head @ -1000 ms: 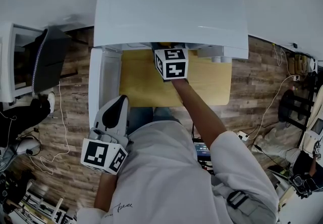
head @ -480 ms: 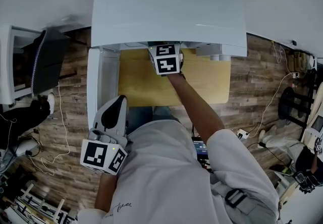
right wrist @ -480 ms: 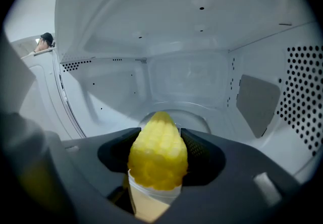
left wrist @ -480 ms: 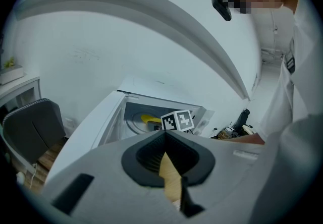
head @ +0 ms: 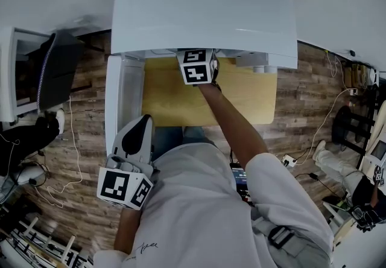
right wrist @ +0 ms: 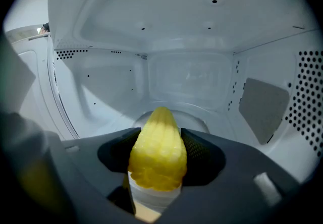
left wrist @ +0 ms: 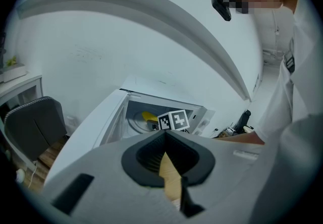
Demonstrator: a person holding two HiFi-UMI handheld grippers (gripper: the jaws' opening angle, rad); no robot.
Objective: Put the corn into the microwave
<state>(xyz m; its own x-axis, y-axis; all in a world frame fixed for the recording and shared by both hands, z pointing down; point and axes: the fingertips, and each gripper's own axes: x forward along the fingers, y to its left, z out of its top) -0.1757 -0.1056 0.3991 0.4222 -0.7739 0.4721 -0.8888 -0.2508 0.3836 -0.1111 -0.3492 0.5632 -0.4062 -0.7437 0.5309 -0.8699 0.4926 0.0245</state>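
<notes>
A yellow corn cob (right wrist: 157, 150) sits between the pads of my right gripper (right wrist: 160, 133), which is shut on it, with the cob's tip pointing into the white microwave (head: 205, 7). The gripper is inside the cavity, just above the round turntable (right wrist: 202, 112). In the head view only its marker cube (head: 196, 67) shows at the oven's mouth. The microwave door (head: 123, 98) hangs open to the left. My left gripper (head: 142, 127) stays back beside the door, jaws shut and empty. In the left gripper view the corn (left wrist: 147, 116) shows inside the oven.
The microwave stands on a light wooden table (head: 175, 104). Perforated vents (right wrist: 308, 97) line the cavity's right wall. A dark chair (head: 57, 73) and a white cabinet (head: 12, 73) stand to the left on the wood floor, and cables (head: 325, 122) trail on the right.
The right gripper's marker cube has slid a little toward the microwave opening and rolled slightly. The left gripper has not moved.
</notes>
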